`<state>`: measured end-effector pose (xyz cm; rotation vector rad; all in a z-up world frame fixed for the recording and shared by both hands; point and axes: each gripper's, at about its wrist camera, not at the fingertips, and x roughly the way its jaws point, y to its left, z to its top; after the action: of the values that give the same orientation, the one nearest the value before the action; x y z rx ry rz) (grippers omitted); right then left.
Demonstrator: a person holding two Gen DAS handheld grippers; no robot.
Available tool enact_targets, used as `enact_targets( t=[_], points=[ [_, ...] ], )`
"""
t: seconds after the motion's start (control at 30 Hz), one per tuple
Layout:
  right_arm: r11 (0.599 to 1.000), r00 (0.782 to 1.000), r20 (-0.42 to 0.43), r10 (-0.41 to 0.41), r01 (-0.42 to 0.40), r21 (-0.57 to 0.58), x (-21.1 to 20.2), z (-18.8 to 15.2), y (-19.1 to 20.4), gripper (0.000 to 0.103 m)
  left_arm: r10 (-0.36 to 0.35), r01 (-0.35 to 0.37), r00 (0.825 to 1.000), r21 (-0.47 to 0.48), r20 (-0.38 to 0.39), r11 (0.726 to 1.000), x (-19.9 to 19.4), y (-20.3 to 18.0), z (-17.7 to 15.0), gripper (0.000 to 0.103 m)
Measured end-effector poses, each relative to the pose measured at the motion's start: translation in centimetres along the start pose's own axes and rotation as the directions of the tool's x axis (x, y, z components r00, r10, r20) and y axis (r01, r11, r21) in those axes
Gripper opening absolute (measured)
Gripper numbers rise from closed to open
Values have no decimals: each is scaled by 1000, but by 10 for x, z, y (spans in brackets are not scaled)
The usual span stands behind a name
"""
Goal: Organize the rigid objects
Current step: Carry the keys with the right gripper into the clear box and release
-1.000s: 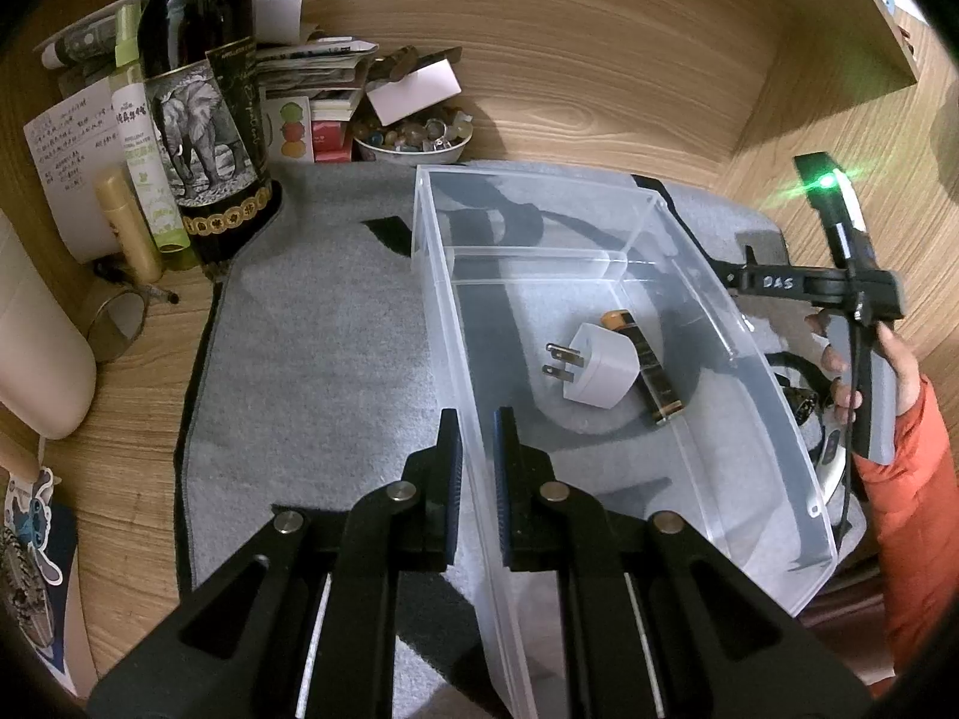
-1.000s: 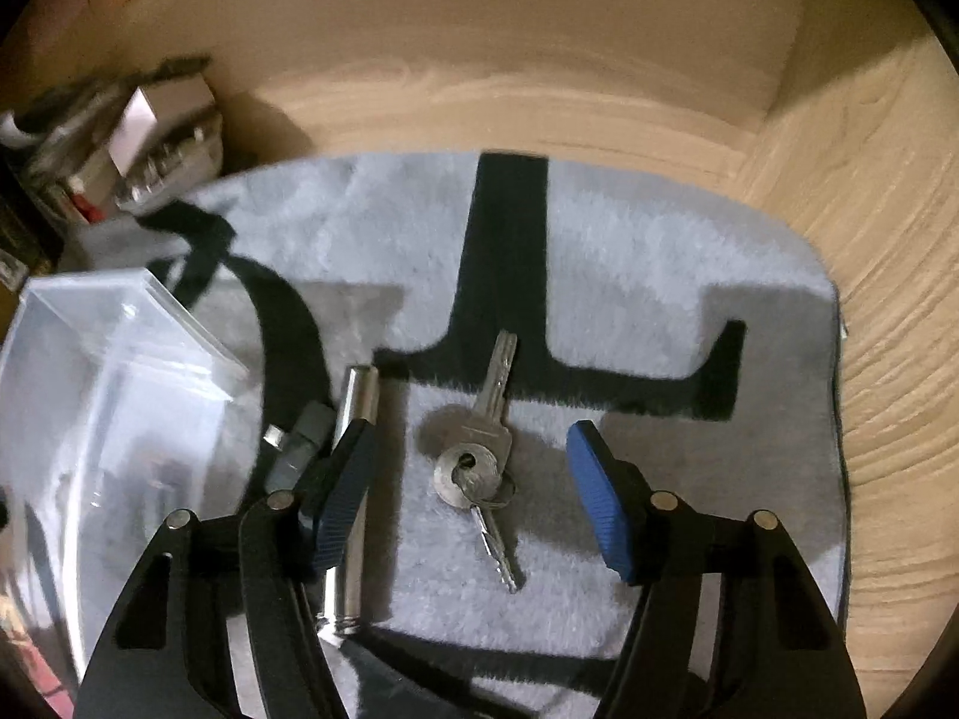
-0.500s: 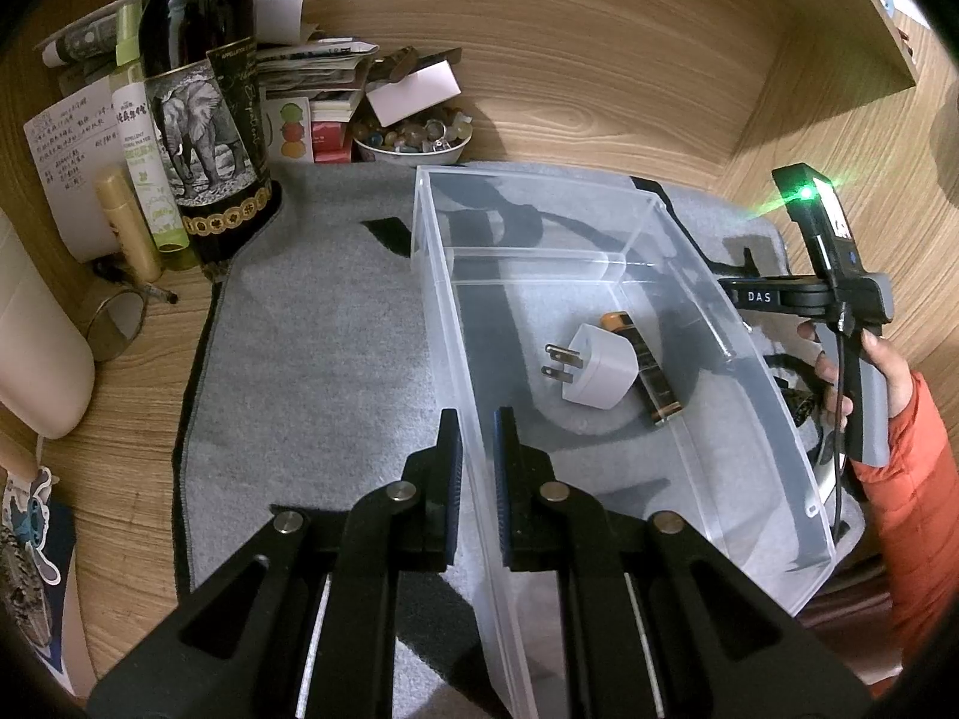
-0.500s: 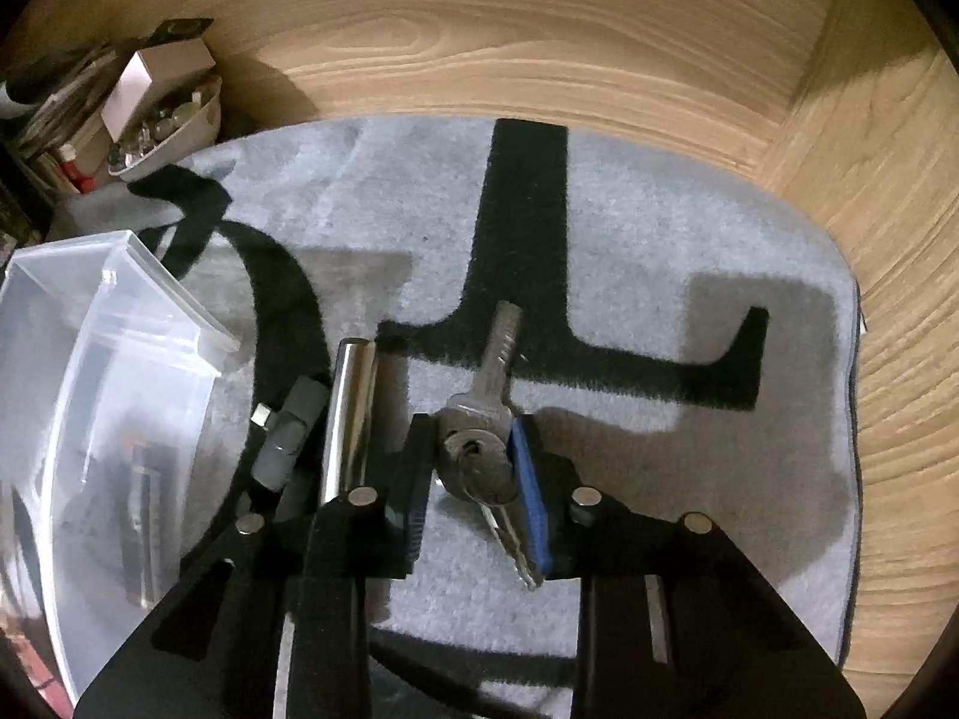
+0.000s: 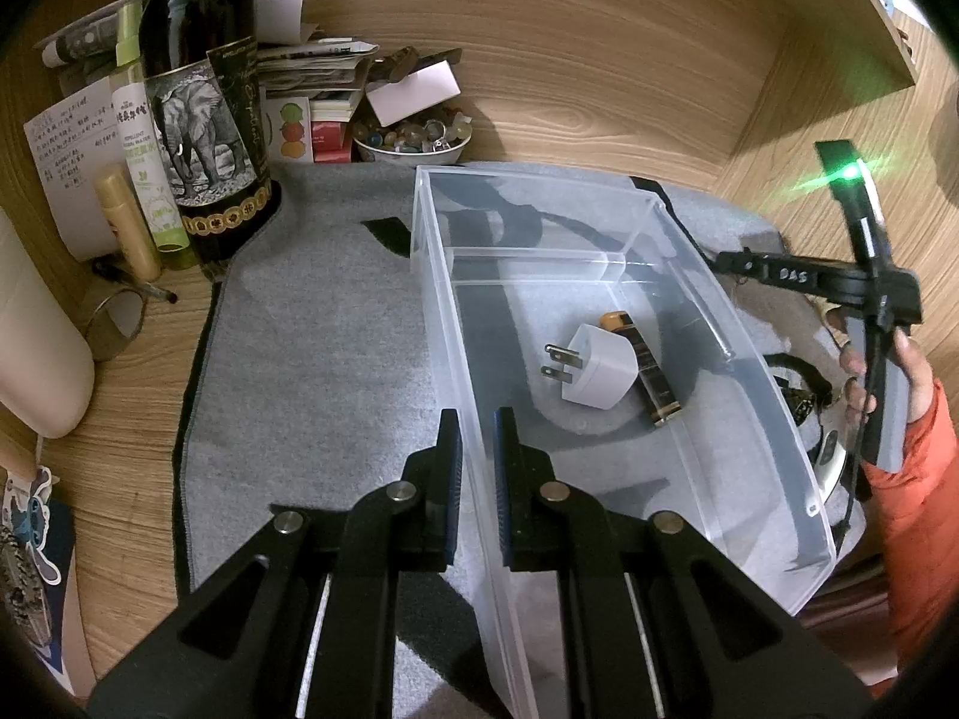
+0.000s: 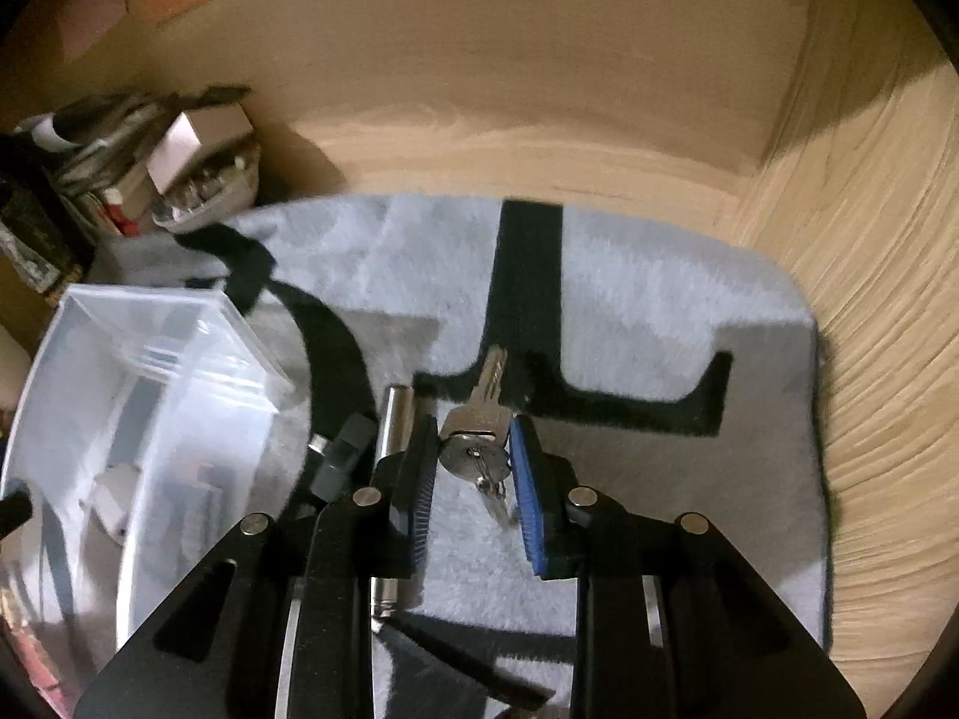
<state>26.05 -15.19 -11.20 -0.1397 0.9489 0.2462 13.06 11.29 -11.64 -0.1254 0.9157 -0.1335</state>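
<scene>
My left gripper point(image 5: 476, 449) is shut on the near left wall of a clear plastic bin point(image 5: 767, 383) that stands on a grey mat. A white plug adapter point(image 5: 599, 368) and a dark battery point(image 5: 644, 365) lie inside it. My right gripper point(image 6: 470, 461) is shut on a bunch of silver keys point(image 6: 479, 428) and holds them just above the mat, right of the bin point(image 6: 144, 359). A silver metal tube point(image 6: 395, 419) and a small dark adapter point(image 6: 341, 458) lie on the mat beside its left finger.
A wine bottle point(image 5: 204, 120), lotion bottles, papers and a bowl of stones point(image 5: 413, 141) crowd the back left. A metal ring point(image 5: 117, 323) and a pen lie on the wood at the left. Wooden walls enclose the desk behind and to the right.
My right gripper closed on the keys and has lifted them slightly off the mat. The left gripper and the bin have stayed put.
</scene>
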Motion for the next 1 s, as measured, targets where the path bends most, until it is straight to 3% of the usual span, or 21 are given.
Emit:
enact_targets(
  t=[0.37, 0.6, 0.83, 1.0],
  points=[
    [997, 991, 130, 43, -34, -72, -44, 7, 29, 22, -1, 1, 1000, 0, 0, 1000, 0, 0, 0, 9],
    [984, 969, 209, 129, -100, -145, -81, 7, 57, 22, 0, 0, 1000, 0, 0, 1000, 0, 0, 0, 9],
    [962, 954, 225, 199, -147, -230, -96, -1, 91, 23, 0, 0, 1000, 0, 0, 1000, 0, 0, 0, 9],
    [945, 951, 192, 244, -190, -265, -89, -5, 108, 23, -2, 2, 1000, -2, 1, 1000, 0, 0, 0, 9]
  ],
)
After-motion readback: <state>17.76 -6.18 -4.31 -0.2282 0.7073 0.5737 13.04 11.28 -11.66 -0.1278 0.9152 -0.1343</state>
